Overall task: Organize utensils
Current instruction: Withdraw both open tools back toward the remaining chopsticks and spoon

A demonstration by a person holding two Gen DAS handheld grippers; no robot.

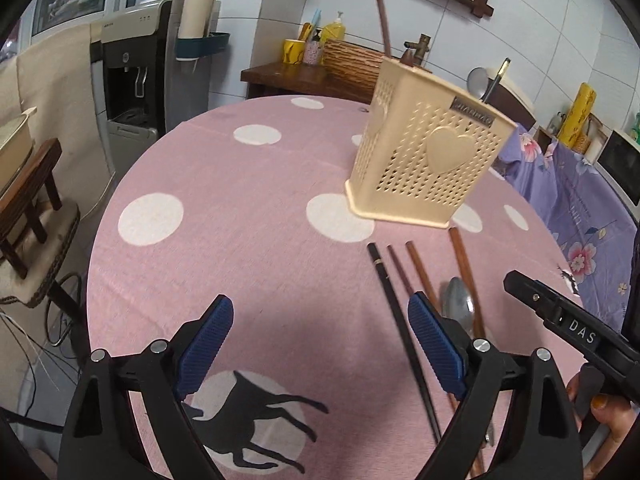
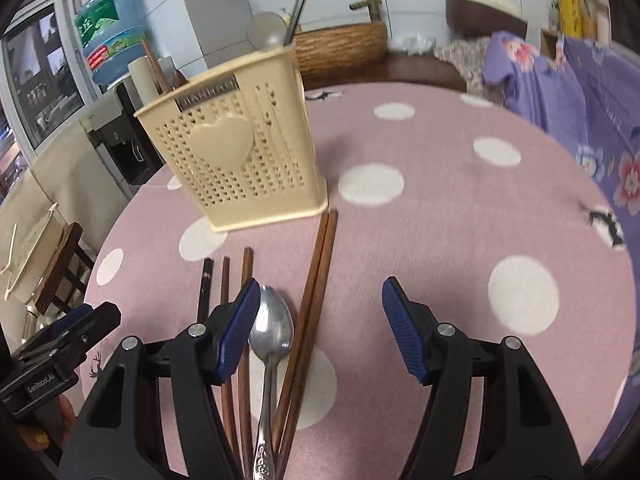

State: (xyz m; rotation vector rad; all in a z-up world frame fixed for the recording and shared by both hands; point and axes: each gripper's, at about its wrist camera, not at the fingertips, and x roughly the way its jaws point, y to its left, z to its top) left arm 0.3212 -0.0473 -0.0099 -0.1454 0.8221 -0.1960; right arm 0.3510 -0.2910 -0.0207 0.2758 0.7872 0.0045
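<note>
A cream perforated utensil holder with a heart on its side stands on the pink dotted tablecloth; it also shows in the right wrist view. A spoon, a black chopstick and a brown chopstick stick out of its top. In front of it lie a metal spoon, a black chopstick and several brown chopsticks. My left gripper is open and empty, left of the utensils. My right gripper is open, its jaws either side of the spoon and a brown chopstick pair.
A water dispenser stands beyond the table's far left edge. A wooden stool is at the left. A purple floral cloth covers furniture on the right. A wicker basket sits behind the holder.
</note>
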